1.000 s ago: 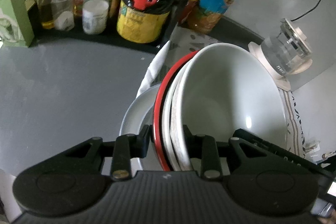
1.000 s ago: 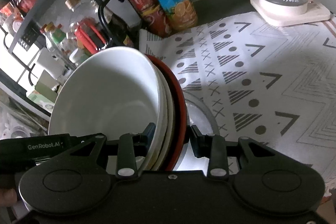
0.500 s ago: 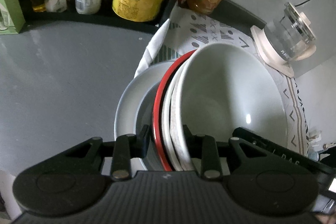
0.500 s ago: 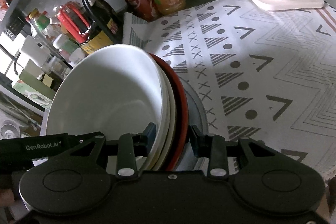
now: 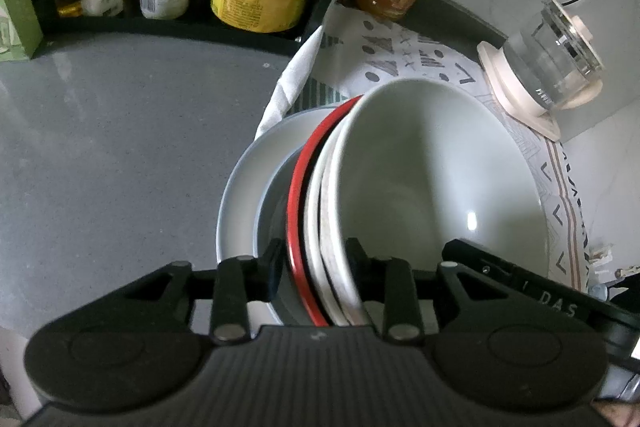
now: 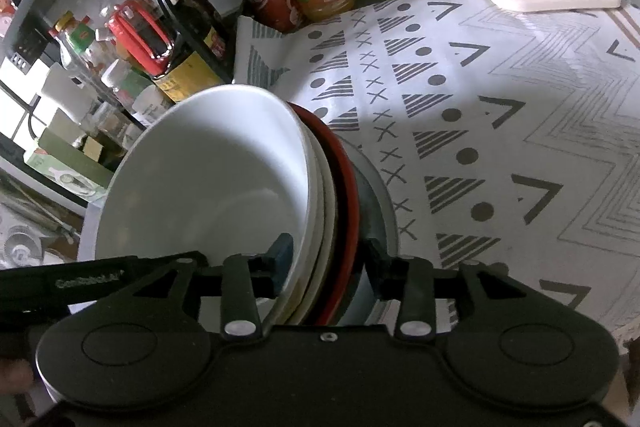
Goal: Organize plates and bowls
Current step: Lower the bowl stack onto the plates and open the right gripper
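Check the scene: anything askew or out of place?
One thing: the patterned mat's corner by the condiment rack is folded up off the grey counter. Both grippers' bowl stack looks evenly nested.

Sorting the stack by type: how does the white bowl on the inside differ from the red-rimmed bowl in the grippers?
The white bowl is plain white and nests innermost, its hollow fully showing; the red-rimmed bowl has a red edge, looks dark inside and sits outermost, showing only its rim. Both stand tilted on edge, clamped together by the left gripper and right gripper.
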The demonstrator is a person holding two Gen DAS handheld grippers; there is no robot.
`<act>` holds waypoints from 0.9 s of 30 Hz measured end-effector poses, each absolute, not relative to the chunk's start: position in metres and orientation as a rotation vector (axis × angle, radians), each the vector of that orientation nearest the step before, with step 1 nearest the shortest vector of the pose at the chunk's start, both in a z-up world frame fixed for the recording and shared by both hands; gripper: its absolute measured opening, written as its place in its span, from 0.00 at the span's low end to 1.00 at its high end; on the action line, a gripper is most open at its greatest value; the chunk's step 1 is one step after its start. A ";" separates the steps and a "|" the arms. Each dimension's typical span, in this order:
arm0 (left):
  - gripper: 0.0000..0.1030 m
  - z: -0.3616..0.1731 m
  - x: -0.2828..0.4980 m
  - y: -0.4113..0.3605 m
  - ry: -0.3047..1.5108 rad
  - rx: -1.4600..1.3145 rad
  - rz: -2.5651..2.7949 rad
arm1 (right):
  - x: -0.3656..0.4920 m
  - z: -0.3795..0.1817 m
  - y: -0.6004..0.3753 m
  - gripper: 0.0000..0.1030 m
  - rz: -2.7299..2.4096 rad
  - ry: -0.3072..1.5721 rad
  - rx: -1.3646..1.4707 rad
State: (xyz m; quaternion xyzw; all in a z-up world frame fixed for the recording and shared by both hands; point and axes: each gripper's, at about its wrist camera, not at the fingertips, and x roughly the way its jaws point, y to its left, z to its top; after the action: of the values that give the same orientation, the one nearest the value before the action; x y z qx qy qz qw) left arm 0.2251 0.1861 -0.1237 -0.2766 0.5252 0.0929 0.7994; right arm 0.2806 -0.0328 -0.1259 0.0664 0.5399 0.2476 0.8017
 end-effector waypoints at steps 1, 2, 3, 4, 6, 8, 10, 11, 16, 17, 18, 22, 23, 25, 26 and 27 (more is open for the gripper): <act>0.31 -0.124 0.225 0.186 1.125 -0.592 0.199 | 0.280 -0.126 -0.032 0.42 0.532 1.155 0.139; 0.31 -0.123 0.226 0.185 1.126 -0.583 0.200 | 0.280 -0.126 -0.032 0.42 0.532 1.155 0.138; 0.31 -0.123 0.226 0.184 1.128 -0.575 0.200 | 0.280 -0.126 -0.031 0.43 0.533 1.155 0.139; 0.31 -0.123 0.227 0.183 1.129 -0.571 0.202 | 0.280 -0.126 -0.032 0.44 0.535 1.157 0.141; 0.32 -0.123 0.227 0.184 1.133 -0.571 0.202 | 0.280 -0.124 -0.033 0.44 0.535 1.146 0.147; 0.36 -0.119 0.227 0.185 1.123 -0.567 0.204 | 0.280 -0.118 -0.035 0.47 0.537 1.132 0.158; 0.46 -0.113 0.228 0.186 1.104 -0.549 0.210 | 0.281 -0.109 -0.039 0.57 0.537 1.103 0.172; 0.54 -0.110 0.228 0.186 1.096 -0.543 0.214 | 0.281 -0.105 -0.041 0.67 0.532 1.086 0.173; 0.76 -0.091 0.229 0.187 1.032 -0.528 0.199 | 0.281 -0.091 -0.048 0.88 0.507 1.025 0.199; 0.80 -0.087 0.229 0.187 1.015 -0.521 0.195 | 0.281 -0.089 -0.049 0.91 0.509 1.017 0.206; 0.81 -0.084 0.229 0.186 1.000 -0.510 0.195 | 0.279 -0.087 -0.051 0.96 0.508 1.007 0.207; 0.81 -0.069 0.228 0.186 0.965 -0.478 0.188 | 0.274 -0.078 -0.061 1.00 0.487 0.964 0.172; 0.81 -0.064 0.227 0.185 0.955 -0.471 0.183 | 0.273 -0.075 -0.066 1.00 0.470 0.952 0.163; 0.81 -0.054 0.223 0.184 0.925 -0.446 0.177 | 0.269 -0.066 -0.075 1.00 0.440 0.926 0.155; 0.81 -0.048 0.221 0.183 0.907 -0.439 0.178 | 0.267 -0.061 -0.081 1.00 0.423 0.911 0.150; 0.83 -0.044 0.219 0.182 0.892 -0.439 0.182 | 0.264 -0.055 -0.086 1.00 0.406 0.892 0.145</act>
State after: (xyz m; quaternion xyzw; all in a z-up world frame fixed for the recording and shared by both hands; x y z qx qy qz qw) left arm 0.2185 0.1819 -0.0437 -0.2103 0.4274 0.0873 0.8749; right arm 0.2644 -0.0856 -0.0554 0.0697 0.4279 0.1950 0.8798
